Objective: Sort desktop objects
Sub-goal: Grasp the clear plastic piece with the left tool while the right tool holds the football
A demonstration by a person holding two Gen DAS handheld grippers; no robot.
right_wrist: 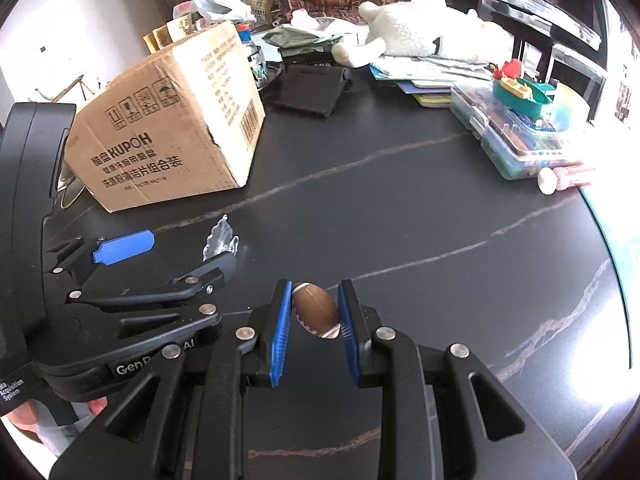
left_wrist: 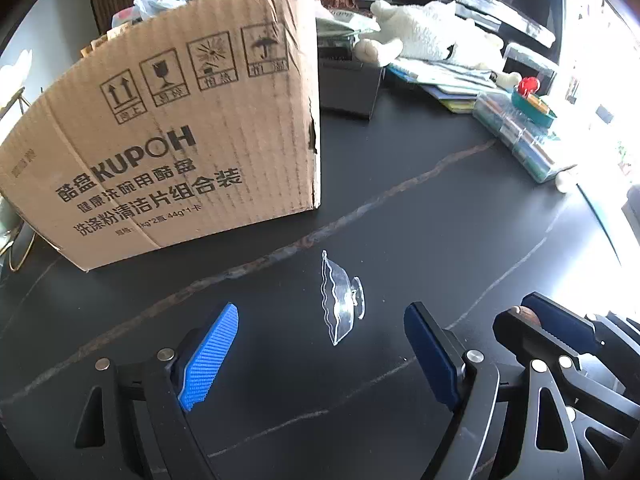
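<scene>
Black veined tabletop (left_wrist: 400,208); cardboard box (left_wrist: 168,132); clutter behind.

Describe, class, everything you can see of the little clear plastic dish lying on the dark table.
The clear plastic dish is small, see-through and glossy, with a wavy scalloped rim and a round foot. It lies tipped on its side on the dark veined table, in front of the cardboard box. The left gripper stands open around it, its blue pads not touching it.

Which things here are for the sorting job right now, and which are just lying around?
For the job: toy football held in right gripper; clear plastic dish before open left gripper; cardboard box.

Lying about: plush toy, toy boat, books.
</scene>
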